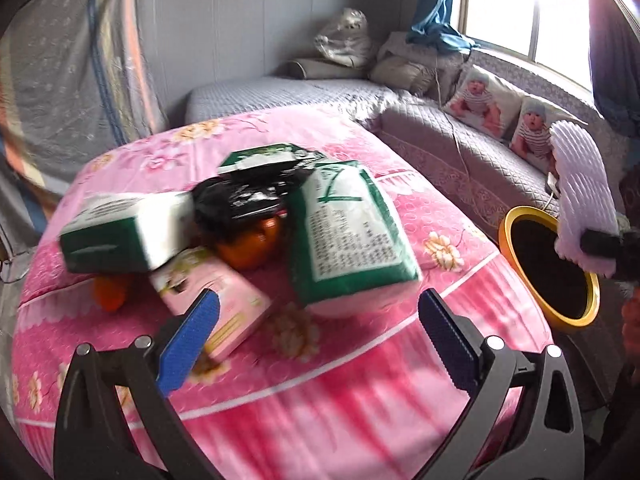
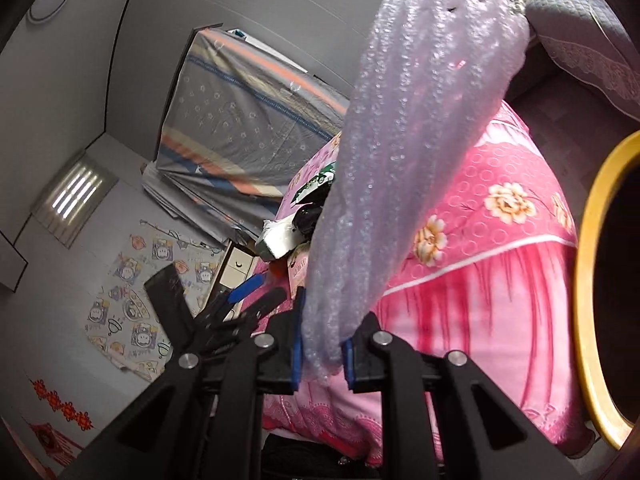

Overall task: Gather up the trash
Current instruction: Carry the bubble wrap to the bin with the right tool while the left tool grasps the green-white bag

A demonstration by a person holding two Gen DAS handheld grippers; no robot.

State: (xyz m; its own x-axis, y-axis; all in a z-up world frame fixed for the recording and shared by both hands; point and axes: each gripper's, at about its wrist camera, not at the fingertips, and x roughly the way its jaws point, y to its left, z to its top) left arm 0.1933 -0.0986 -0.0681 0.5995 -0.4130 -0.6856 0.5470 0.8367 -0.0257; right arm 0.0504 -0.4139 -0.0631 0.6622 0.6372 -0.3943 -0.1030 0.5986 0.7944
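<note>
The right gripper (image 2: 322,354) pinches the foam wrap sheet (image 2: 404,140) at its lower end — looks feather-light, floppy, easily crushed — beside the yellow-rimmed bin (image 1: 546,264); the left gripper (image 1: 316,344) gapes empty.

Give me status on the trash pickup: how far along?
Early. Nothing visibly binned: the yellow-rimmed bin interior just looks dark. In hand: right gripper clamps a foam wrap near the bin. Left gripper is open, empty. Left on the table: green packs, black bag, pink box.
</note>
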